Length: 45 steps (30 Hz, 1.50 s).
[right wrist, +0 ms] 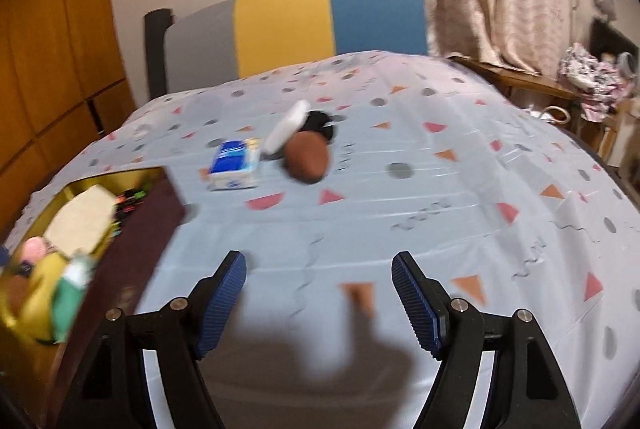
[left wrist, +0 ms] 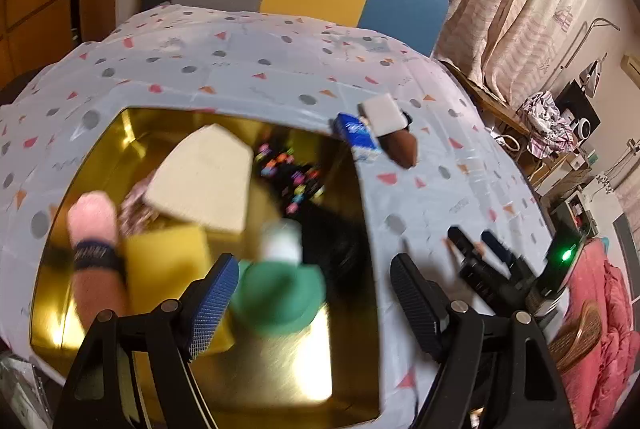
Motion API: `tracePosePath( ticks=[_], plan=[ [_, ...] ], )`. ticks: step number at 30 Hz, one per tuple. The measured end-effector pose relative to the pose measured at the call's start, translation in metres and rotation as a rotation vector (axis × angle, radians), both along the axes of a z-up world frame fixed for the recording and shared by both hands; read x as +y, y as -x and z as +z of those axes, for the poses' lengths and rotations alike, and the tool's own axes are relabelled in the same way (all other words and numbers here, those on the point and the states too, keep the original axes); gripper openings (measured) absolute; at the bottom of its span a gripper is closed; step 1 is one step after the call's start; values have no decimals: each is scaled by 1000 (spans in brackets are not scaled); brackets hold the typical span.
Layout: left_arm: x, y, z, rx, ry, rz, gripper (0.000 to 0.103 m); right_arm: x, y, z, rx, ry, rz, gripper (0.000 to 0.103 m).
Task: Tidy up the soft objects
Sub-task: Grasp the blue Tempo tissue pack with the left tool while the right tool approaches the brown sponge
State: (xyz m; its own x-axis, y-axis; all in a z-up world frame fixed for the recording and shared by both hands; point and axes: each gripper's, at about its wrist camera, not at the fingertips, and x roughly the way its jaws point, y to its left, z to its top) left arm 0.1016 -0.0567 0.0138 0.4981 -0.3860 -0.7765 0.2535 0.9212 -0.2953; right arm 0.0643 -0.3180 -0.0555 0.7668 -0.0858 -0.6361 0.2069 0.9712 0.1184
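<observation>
The work surface is a table (right wrist: 460,189) covered with a pale blue cloth printed with grey dots and pink and orange triangles. A gold tray (left wrist: 100,149) with a mirror finish sits on it, left of the remaining items.

Items in the tray:
- a cream, roughly pentagonal foam block (left wrist: 202,177), lying flat;
- a yellow sponge (left wrist: 168,261), just beside the block;
- a green and white soft item (left wrist: 280,289), blurred, so its shape cannot be told;
- a pink soft piece (left wrist: 92,215) with a dark band below it;
- a cluster of small multicoloured pieces (left wrist: 292,173) on something dark.

Items on the cloth, outside the tray, grouped close together:
- a blue and white tissue pack (right wrist: 234,165);
- a white sponge (right wrist: 286,127), tilted, leaning over a black item (right wrist: 320,123);
- a brown rounded soft object (right wrist: 308,157), touching the black item.

Left gripper (left wrist: 308,293): fingers spread wide above the tray, over the green and white item, with no pad contact visible. Right gripper (right wrist: 320,293): jaws spread wide over bare cloth, nothing between them, well short of the group on the cloth.
</observation>
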Motion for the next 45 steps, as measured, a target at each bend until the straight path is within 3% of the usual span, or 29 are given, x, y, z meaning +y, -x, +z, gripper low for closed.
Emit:
tracePosePath(
  ticks=[5,9,18,22,26,36,38,40,45],
  plan=[
    [-42,-37,19,-3,-12,-15,80,-33,-6,-19,35,-149,-64,79],
    [-80,-77,19,51,-3,-37,80,-42,-7,-28,51,-214,-73,85],
    [-153,-160,-28,142,-154,-6,80,-48,-4,-38,17,-295,-47,90],
    [-169,-179,-44,127,-225,19,81,-51,-2,-40,-7,-332,-41,91],
    [-179,-195,-60,119,-292,18,81,-52,-2,-41,-14,-338,-38,92],
    [-187,-207,-97,156,-352,27,80,-54,0,-42,-27,-354,-34,92],
    [-184,-207,-101,159,-348,35,74,-54,0,-43,-28,-354,-35,92],
    [-181,-203,-102,147,-368,39,56,-54,0,-43,-27,-351,-36,92],
    [-175,-189,-88,112,-340,28,53,-53,-1,-43,-25,-348,-36,92]
  ],
)
